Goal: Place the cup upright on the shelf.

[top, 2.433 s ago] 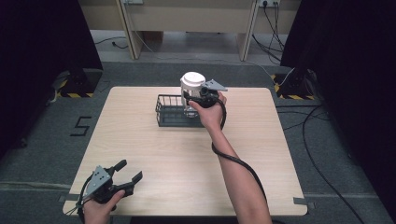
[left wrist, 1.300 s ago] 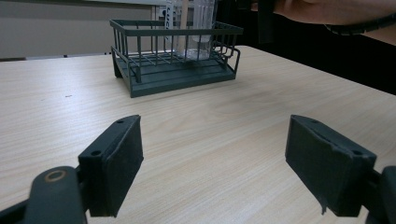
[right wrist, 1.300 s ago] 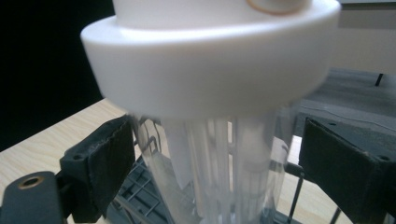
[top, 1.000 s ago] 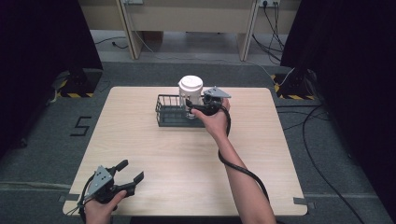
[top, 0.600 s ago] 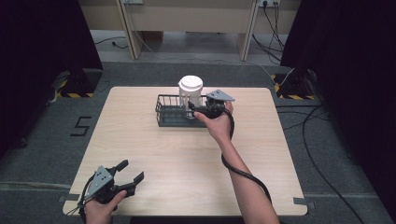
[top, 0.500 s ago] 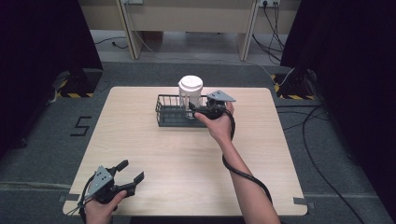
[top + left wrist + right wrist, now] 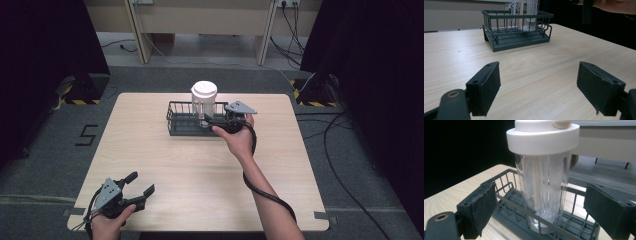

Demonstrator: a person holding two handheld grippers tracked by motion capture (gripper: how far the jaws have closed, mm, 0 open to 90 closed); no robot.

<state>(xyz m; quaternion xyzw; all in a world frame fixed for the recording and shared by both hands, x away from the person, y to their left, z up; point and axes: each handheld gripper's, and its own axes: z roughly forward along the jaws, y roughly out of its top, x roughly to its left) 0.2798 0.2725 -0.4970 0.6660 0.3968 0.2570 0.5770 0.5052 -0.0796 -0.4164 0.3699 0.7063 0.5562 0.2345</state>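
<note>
Pale wood table (image 7: 200, 165) carried a wire basket (image 7: 185, 122) with a clear bottle (image 7: 203, 102) standing inside (white lid on). Right gripper (image 7: 537, 207) was spread just before it, seemingly releasing; backing away looked next. Left gripper (image 7: 135, 192) rested spread, well apart.

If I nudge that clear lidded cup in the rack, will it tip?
Probably. The cup is tall and narrow, and its wide white lid sits well above the rack wall, so it looks top-heavy. It seems empty, likely light. Its smooth plastic may slip.
</note>
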